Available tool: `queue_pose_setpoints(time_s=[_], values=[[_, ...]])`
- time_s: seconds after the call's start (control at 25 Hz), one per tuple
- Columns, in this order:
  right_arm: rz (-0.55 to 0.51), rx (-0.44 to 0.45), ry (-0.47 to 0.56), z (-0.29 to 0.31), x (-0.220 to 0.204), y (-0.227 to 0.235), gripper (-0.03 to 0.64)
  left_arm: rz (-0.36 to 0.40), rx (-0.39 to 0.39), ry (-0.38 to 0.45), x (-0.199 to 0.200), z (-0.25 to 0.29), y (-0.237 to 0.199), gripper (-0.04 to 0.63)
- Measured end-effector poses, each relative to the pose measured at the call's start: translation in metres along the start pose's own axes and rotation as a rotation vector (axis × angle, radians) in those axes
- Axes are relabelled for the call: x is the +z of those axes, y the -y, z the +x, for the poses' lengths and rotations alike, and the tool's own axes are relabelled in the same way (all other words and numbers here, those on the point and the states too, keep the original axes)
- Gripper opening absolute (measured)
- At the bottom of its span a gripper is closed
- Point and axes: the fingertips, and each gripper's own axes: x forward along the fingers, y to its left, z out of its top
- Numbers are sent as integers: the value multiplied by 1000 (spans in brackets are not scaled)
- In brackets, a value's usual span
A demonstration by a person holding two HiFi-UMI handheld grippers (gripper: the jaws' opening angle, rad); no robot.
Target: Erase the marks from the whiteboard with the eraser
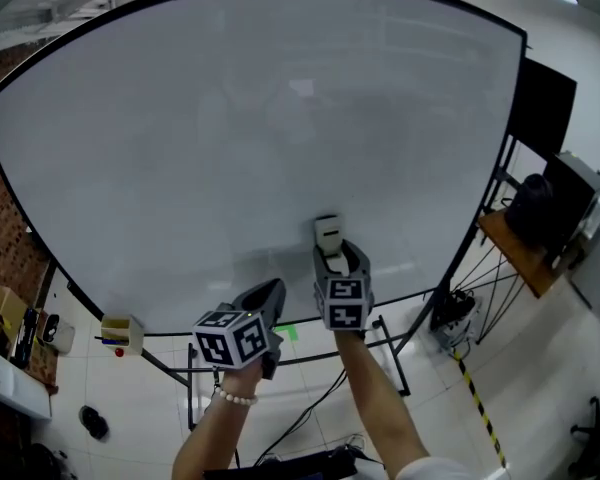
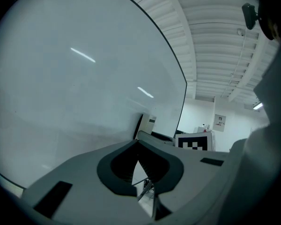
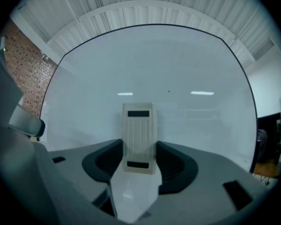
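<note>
The big whiteboard [image 1: 260, 138] [image 2: 75, 78] [image 3: 154, 55] fills every view, and I make out no marks on it. A cream eraser [image 1: 327, 234] [image 3: 139, 135] rests flat against the board's lower middle, with my right gripper [image 1: 338, 260] [image 3: 139, 149] shut on its lower end. The eraser [image 2: 148, 124] also shows past the left jaws, next to the right gripper's marker cube [image 2: 195, 143]. My left gripper [image 1: 270, 296] [image 2: 138, 143] hangs below and left of the eraser, off the board, shut with nothing in it.
A small box [image 1: 121, 330] with markers sits at the board's lower left edge. The board's stand legs [image 1: 385, 340] and cables lie below. A wooden desk [image 1: 515, 253] stands at the right, a brick wall [image 1: 2, 213] at the left, and striped tape [image 1: 478, 408] runs across the floor.
</note>
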Motion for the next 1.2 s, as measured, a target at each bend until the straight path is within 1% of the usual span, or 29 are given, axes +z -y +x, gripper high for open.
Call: queue_pose_setpoints(time_s=[0.28,0.4,0.64,0.72,0.92,1.04,1.2], values=[[-9,10,6,-8,-11,87,255,5,-2,8,-18,67,52,-12],[-10,4,2,-12,-16,125,255,-11,-3,1,-31,94,69,-12],[8,-59,-13,-19,-28,212,255,-22,-23,-29,-53,145,103,-12],[19,-65,-8,-20,-32,238,255,-21,-31,-36,-58,160,115,-12],[25,-69,1,-25,-38,289,255,-9,-50,-67,-70,189,140,-12],[29,-81,7,-26,-39,318,255,-6,-61,-85,-77,203,149,-12],[27,-76,15,-29,-40,351,255,3,-67,-104,-83,219,160,-12]])
